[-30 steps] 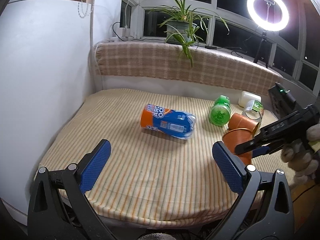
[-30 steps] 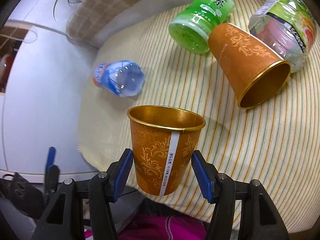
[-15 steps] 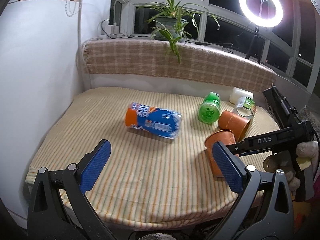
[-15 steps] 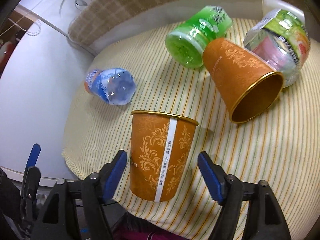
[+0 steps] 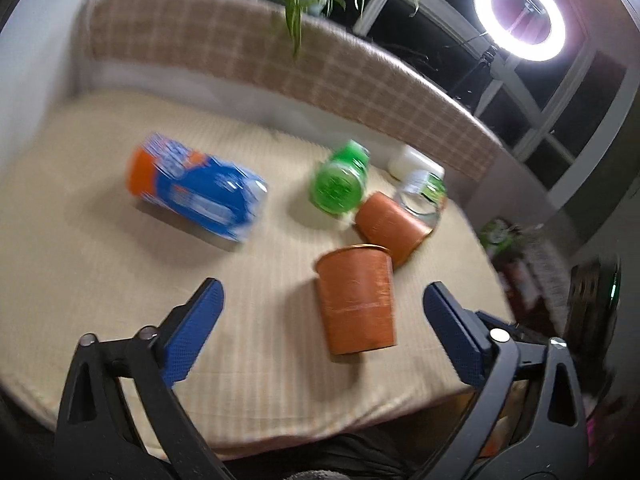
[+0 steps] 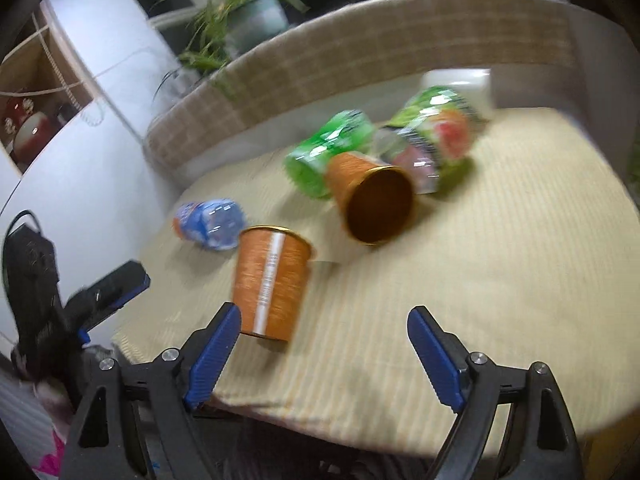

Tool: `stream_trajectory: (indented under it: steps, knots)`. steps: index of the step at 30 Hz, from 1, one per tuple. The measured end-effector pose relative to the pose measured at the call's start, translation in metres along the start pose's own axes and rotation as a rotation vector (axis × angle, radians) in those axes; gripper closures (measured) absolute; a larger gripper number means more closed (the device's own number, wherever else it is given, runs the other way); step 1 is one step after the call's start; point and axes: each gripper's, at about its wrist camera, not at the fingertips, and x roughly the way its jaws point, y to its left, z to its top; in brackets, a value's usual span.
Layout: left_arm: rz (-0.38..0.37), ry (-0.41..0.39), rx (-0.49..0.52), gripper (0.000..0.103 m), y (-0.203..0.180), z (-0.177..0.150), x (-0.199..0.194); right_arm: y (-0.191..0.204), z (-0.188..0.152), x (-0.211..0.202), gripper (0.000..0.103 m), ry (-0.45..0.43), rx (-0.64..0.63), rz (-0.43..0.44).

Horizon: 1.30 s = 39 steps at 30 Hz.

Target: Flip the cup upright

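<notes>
An orange paper cup (image 5: 357, 299) stands upright, mouth up, near the front of the striped cushion (image 5: 100, 264); it also shows in the right wrist view (image 6: 271, 280). A second orange cup (image 5: 390, 229) lies on its side behind it, its gold mouth facing the right wrist camera (image 6: 370, 196). My left gripper (image 5: 320, 334) is open and empty, in front of the upright cup. My right gripper (image 6: 324, 354) is open and empty, drawn back from the upright cup, which stands ahead to its left. The left gripper's blue finger (image 6: 114, 286) shows at the left of the right wrist view.
A blue and orange bottle (image 5: 196, 192), a green bottle (image 5: 340, 182), a clear green-labelled bottle (image 5: 424, 196) and a white container (image 5: 414, 164) lie on the cushion. A checked backrest (image 5: 280, 64), a plant and a ring light (image 5: 520, 20) stand behind. The cushion's front edge is close.
My right gripper has let go of the orange cup, opened wide and pulled back; the cup now stands alone on the cushion. My left gripper swung toward the cup. Both views are blurred by motion.
</notes>
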Motion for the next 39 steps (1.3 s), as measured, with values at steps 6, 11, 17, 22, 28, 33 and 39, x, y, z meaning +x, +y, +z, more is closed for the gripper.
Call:
stream_trajectory:
  steps: [6,11,17,22,28,33,39]
  knots:
    - [-0.133,0.143,-0.131,0.019,0.009,0.009,0.041,-0.026,-0.01,-0.021,0.015,-0.036,0.064,-0.051]
    - [-0.192,0.224,-0.188,0.021,0.008,0.01,0.067,-0.04,-0.018,-0.026,0.015,-0.036,0.102,-0.064]
    - [-0.217,0.277,-0.225,0.021,0.011,0.013,0.089,-0.044,-0.024,-0.027,0.015,-0.034,0.102,-0.074]
    - [-0.216,0.3,-0.227,0.024,0.011,0.015,0.1,-0.05,-0.025,-0.027,0.015,-0.036,0.122,-0.082]
    - [-0.209,0.321,-0.222,0.035,0.01,0.013,0.11,-0.056,-0.027,-0.028,0.015,-0.039,0.138,-0.092]
    - [-0.204,0.317,-0.209,0.036,0.008,0.012,0.109,-0.059,-0.028,-0.029,0.015,-0.041,0.146,-0.097]
    - [-0.171,0.277,-0.144,0.036,-0.003,0.014,0.098,-0.06,-0.027,-0.028,0.015,-0.041,0.15,-0.096]
